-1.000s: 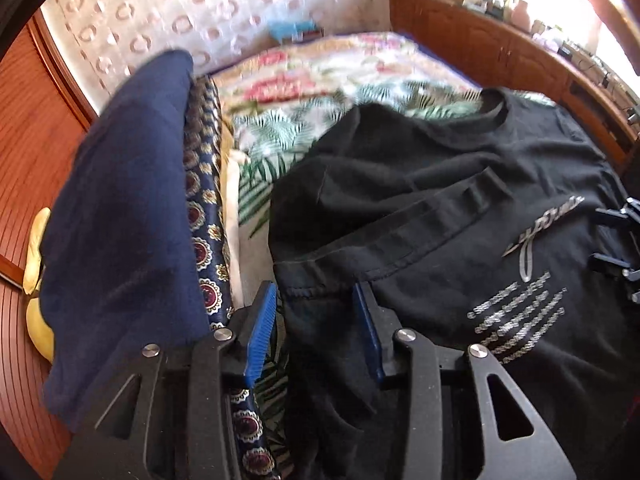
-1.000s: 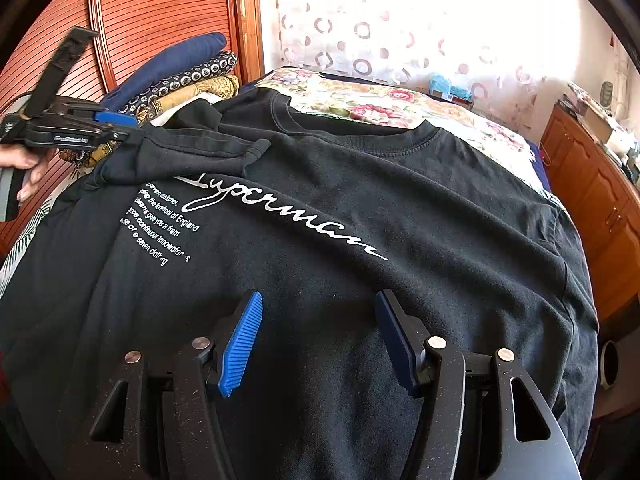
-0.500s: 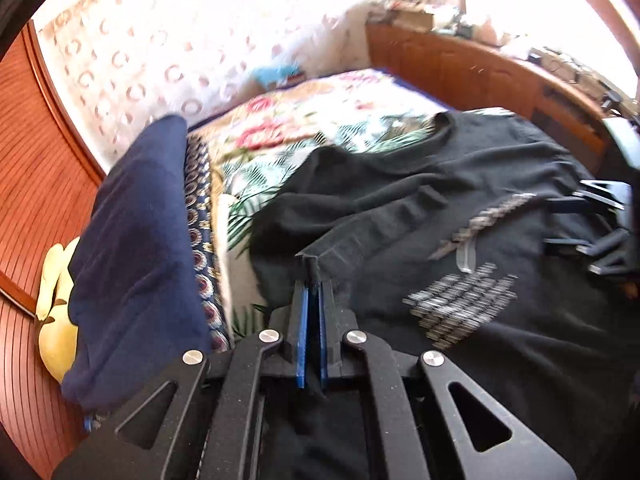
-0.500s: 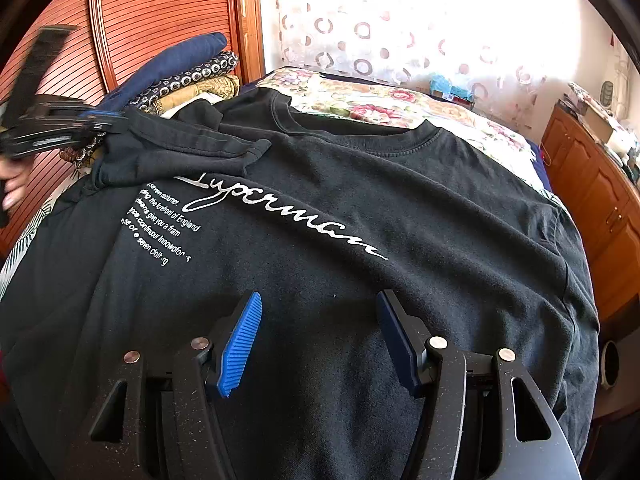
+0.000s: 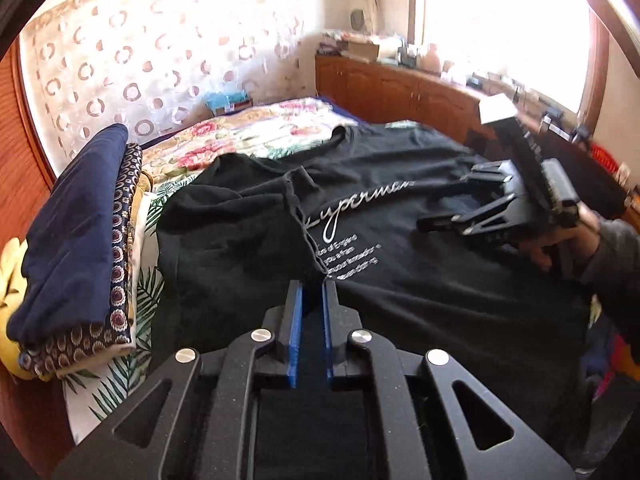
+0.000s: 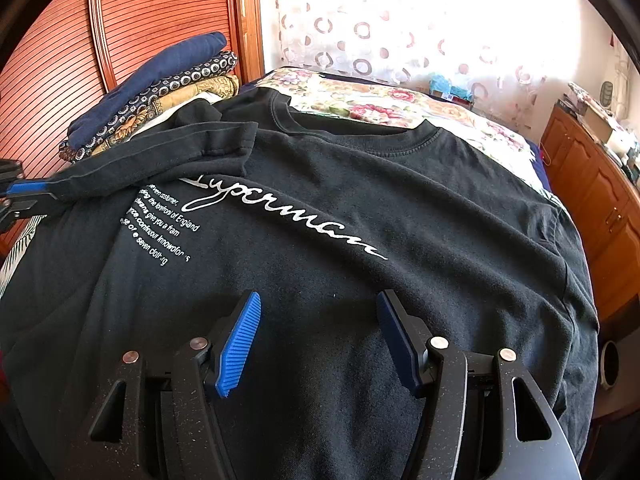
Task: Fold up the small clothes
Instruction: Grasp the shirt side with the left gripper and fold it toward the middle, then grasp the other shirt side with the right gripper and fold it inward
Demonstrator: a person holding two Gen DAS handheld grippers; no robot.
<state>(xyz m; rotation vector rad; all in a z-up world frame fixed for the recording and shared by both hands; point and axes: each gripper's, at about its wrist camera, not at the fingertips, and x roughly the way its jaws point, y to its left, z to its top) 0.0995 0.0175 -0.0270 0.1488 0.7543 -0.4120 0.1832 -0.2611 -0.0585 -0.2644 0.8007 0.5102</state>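
1. black t-shirt point(image 6: 360, 208) lies spread face up on the bed point(image 5: 256, 128).
2. left gripper point(image 5: 312, 292) is clenched on its folded-in sleeve point(image 5: 298, 216).
3. right gripper point(image 6: 318, 312) hangs released above the shirt's lower half.

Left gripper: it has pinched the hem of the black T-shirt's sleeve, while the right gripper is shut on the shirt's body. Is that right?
Not quite. The left gripper does pinch the sleeve of the black T-shirt, but the right gripper is open: the right wrist view shows its blue pads standing wide apart over the shirt's body, gripping nothing.
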